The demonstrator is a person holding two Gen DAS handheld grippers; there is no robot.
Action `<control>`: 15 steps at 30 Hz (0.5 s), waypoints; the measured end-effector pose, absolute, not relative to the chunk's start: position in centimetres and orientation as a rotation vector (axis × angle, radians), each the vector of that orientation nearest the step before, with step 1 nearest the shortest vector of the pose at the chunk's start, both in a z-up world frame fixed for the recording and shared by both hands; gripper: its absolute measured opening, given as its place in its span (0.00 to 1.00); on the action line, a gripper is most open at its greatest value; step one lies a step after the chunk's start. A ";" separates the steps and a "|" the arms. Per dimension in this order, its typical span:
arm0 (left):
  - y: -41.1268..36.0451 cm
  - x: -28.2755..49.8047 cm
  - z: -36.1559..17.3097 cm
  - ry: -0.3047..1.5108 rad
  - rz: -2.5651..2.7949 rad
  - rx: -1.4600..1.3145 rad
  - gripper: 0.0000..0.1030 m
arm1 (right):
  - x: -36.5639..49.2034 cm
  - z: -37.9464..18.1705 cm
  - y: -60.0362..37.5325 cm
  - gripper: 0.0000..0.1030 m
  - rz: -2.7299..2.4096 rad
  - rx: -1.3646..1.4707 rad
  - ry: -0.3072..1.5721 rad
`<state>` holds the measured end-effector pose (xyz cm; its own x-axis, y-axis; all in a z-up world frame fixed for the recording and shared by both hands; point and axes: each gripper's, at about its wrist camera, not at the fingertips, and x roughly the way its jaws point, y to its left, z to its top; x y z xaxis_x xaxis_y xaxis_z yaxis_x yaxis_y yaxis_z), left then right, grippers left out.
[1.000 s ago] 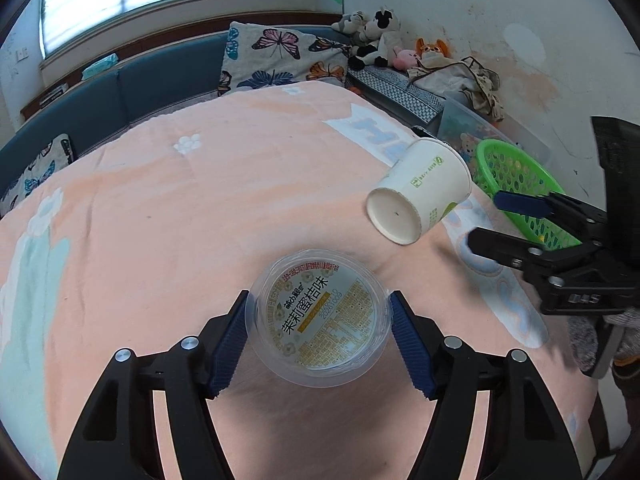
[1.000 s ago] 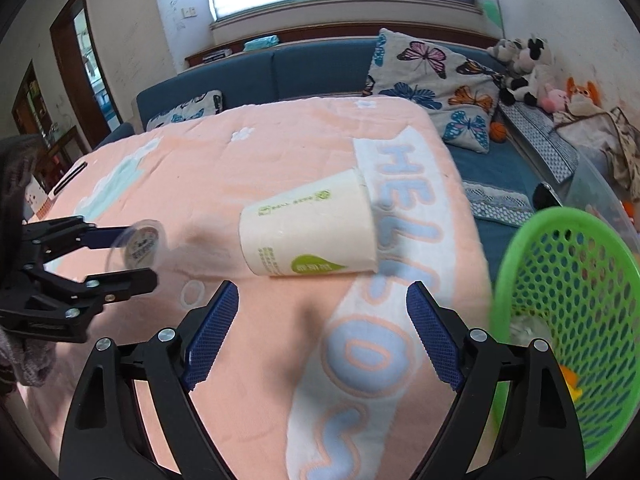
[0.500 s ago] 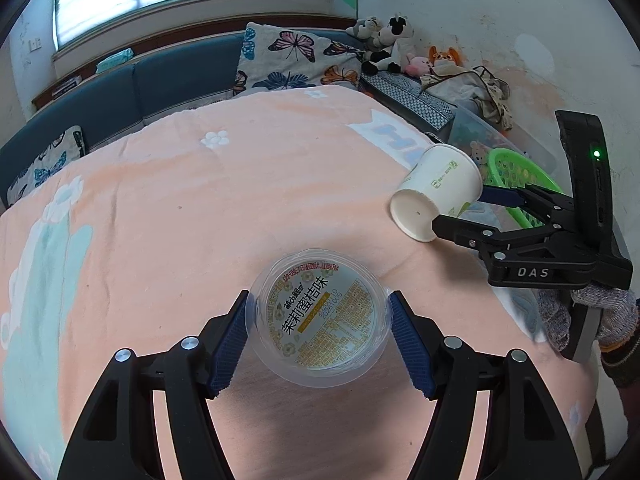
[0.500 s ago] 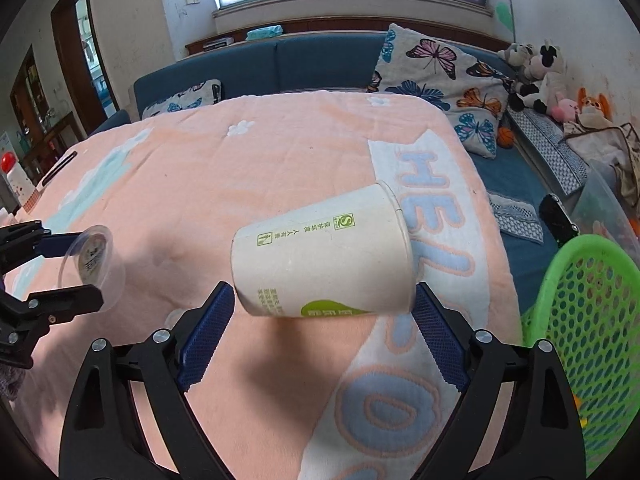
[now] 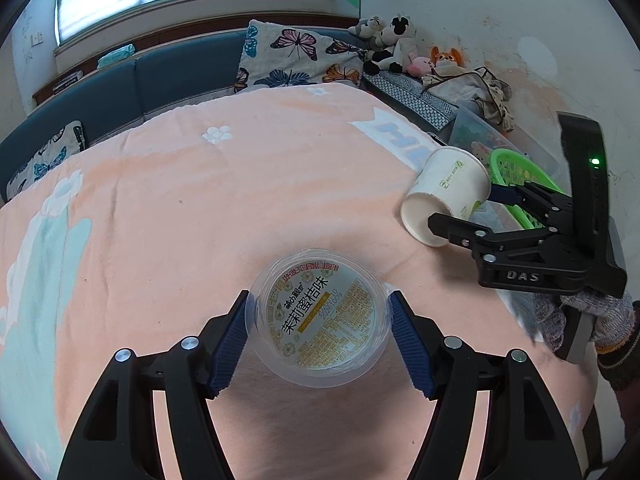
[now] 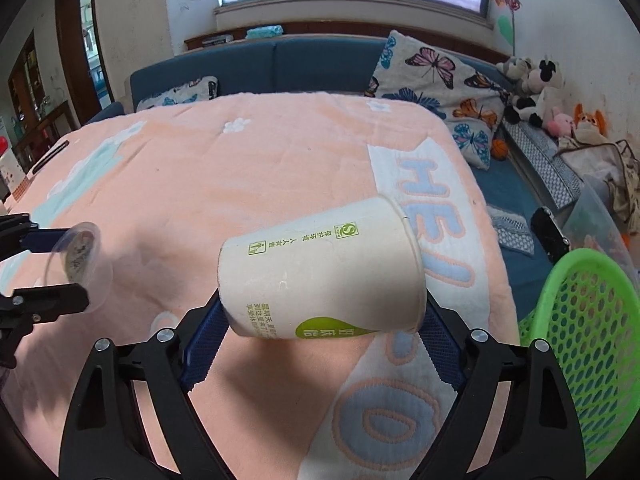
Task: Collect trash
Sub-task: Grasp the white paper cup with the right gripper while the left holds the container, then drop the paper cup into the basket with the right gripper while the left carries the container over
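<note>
Open peach blanket [image 6: 248, 168] lay ahead of both grippers, offering unobstructed passage toward the sofa [image 6: 280, 68]. To the right, the green basket [image 6: 592, 344] stood just beside the blanket's edge, its mouth uncovered, with a clear storage bin [image 6: 600, 220] behind it.

paper cup [image 6: 320, 268]: white, sideways, gripped | clear plastic cup [image 5: 318, 320]: labelled, gripped

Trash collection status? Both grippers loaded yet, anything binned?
Done: something pale already lies in the green basket. In hand: left gripper clamps the clear plastic cup; right gripper grips the paper cup, above the blanket. Left: drop both into the basket.
</note>
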<state>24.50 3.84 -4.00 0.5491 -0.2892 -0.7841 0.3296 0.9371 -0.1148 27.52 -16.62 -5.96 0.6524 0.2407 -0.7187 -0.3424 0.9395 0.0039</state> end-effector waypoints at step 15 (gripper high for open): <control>0.3 23.3 -2.4 0.884 -0.439 0.074 0.64 | 23.3 -3.0 -21.9 0.83 0.280 -0.062 0.757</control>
<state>23.31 0.33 -2.42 0.5515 -0.3402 -0.7617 0.4006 0.9089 -0.1159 23.27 -21.88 -2.97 0.6913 0.2284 -0.6855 -0.2728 0.9610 0.0451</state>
